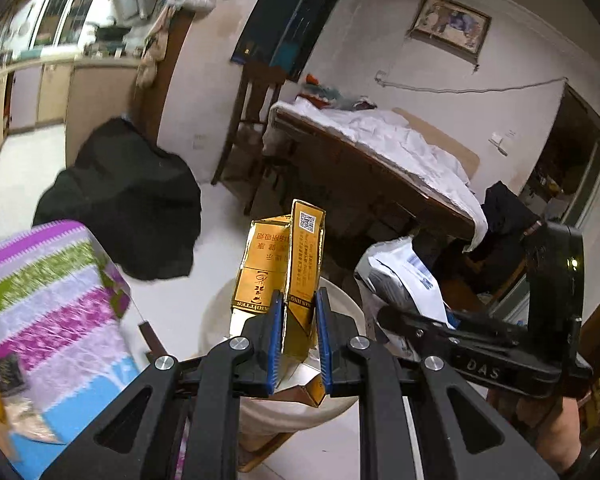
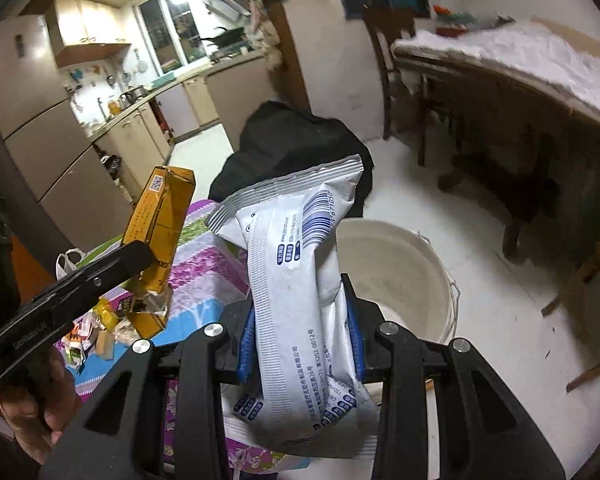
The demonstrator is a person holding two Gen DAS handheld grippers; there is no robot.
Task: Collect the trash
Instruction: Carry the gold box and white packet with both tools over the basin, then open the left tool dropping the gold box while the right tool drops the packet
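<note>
L wrist view: left tool (image 1: 296, 320) clenched on a flattened yellow carton (image 1: 284, 264), blue pads pinching its lower part, carton standing upright out of the jaws w/ QR code near the top edge. Directly below/behind the carton sits a white bucket (image 1: 340, 300) on the pale floor. Striped cloth (image 1: 52, 300) in purple, green, blue covers the counter at lower left; a few wrappers lie on its near corner. Black garment (image 1: 124, 200) draped over something beyond the cloth. Right tool (image 1: 420, 330) comes in from the right side, gripping a white packet (image 1: 400, 276), w/ the person's hand (image 1: 548, 428) under its handle. Far back: long wooden table (image 1: 360, 168) under a white sheet, a framed picture on the wall.

R wrist view: right tool (image 2: 300, 344) grasping the white packet (image 2: 296, 280) mid-length, packet crumpled, barcode up top, blue print down its side. White bucket (image 2: 400, 272) just behind the packet, open mouth up, looks empty inside. Left tool (image 2: 140, 258) at left holds the yellow carton (image 2: 164, 216) tilted, above the striped cloth (image 2: 204, 264). More small trash (image 2: 104, 332) scattered on the cloth under it. Black garment (image 2: 292, 144) past the packet; kitchen cabinets far left.
</note>
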